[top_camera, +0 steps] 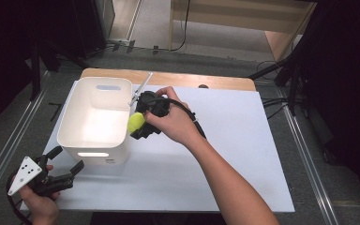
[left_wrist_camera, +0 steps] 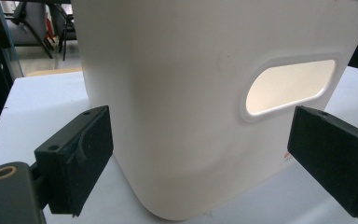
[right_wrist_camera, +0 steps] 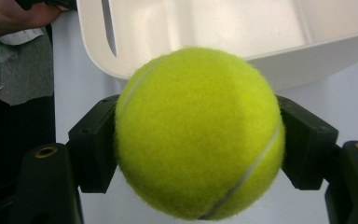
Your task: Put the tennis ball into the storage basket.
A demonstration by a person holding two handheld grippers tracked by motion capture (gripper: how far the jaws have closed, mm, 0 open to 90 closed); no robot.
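A white table top (top_camera: 243, 154) carried the whole scene, a strip of bare wood showing along its far edge. On its left half stood a white plastic bin (top_camera: 70, 123), tall-walled, with an oval handle cutout in its near wall and another in its far wall.

The right hand (top_camera: 176, 123) reached in from the near right and held the right gripper (top_camera: 138, 123) just beside the bin's right rim, raised above the table. Its jaws were clamped on a yellow-green tennis ball (top_camera: 135, 122); in the right gripper view, the ball (right_wrist_camera: 199, 133) sat squeezed between the two black pads, one pressing each side, with the bin's rim and inside just beyond it. The ball hung at the bin's right edge, outside the rim, not in the bin.

At the near left corner, the left hand (top_camera: 41, 206) held the left gripper (top_camera: 68, 165) low by the bin's near left corner. Its jaws stood wide apart, one on each side of that rounded corner, neither pad pressing the wall.
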